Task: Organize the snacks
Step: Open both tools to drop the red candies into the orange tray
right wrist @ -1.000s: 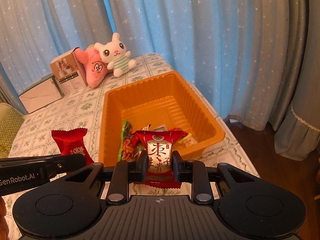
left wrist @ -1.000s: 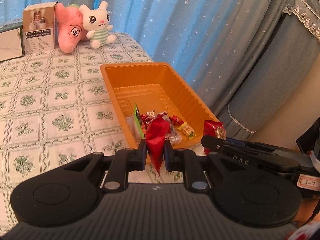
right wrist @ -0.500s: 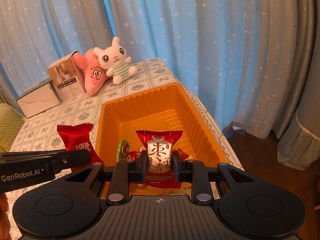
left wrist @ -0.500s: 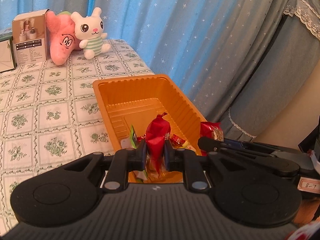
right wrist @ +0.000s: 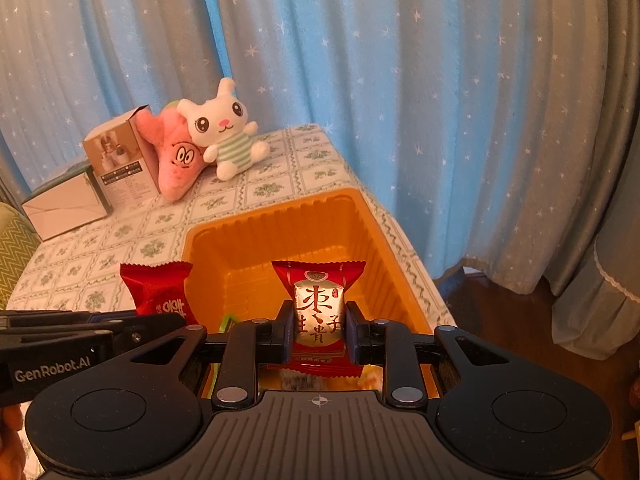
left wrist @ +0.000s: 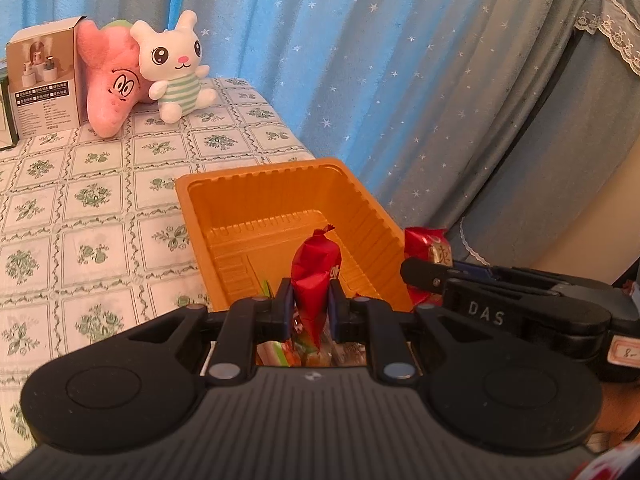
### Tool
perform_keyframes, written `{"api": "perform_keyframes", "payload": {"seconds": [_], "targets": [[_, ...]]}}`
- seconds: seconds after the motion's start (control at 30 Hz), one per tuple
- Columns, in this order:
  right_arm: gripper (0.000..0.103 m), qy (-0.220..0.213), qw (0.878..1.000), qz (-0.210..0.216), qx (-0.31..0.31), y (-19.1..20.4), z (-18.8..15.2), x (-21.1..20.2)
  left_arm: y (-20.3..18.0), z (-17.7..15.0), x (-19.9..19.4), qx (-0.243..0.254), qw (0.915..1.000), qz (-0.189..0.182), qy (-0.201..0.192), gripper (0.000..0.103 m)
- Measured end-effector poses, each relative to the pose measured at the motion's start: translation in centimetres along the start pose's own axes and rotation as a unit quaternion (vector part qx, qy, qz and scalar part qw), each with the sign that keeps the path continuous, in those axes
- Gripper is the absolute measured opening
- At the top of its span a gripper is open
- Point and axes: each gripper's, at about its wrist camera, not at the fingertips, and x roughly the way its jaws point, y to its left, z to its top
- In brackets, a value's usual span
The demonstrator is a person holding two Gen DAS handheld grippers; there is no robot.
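over the flowered table, near its curtain-side edge: orange tray with small snacks at its near end. left claw clamped narrow on red packet, right claw clamped wider on red-and-gold packet, both above tray. risk: claws close together, could knock; released too near the rim, packets could tip out.

Table: orange tray, 2 plush toys, boxes.

Both wrist views close above orange tray, facing curtain; tray shared.
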Motion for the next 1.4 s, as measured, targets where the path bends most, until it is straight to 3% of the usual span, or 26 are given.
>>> {"api": "perform_keyframes", "payload": {"seconds": [0.67,0.7,0.8,1.4], "targets": [[0.026,0.006,1.0,0.002,-0.009,0.0,4.2,4.9,2.5,4.0,4.7,-0.003,0.9999,0.014,-0.003,0.016],[0.026,0.007,1.0,0.002,-0.008,0.1,4.3,5.0,2.6,4.0,5.0,-0.003,0.9999,0.014,0.001,0.019],[0.026,0.009,1.0,0.002,-0.008,0.1,4.0,5.1,2.8,4.0,5.2,-0.001,0.9995,0.031,0.001,0.04],[0.026,0.024,1.0,0.012,-0.006,0.5,4.0,5.9,3.8,0.9,2.5,0.003,0.9986,0.052,0.002,0.04]]}}
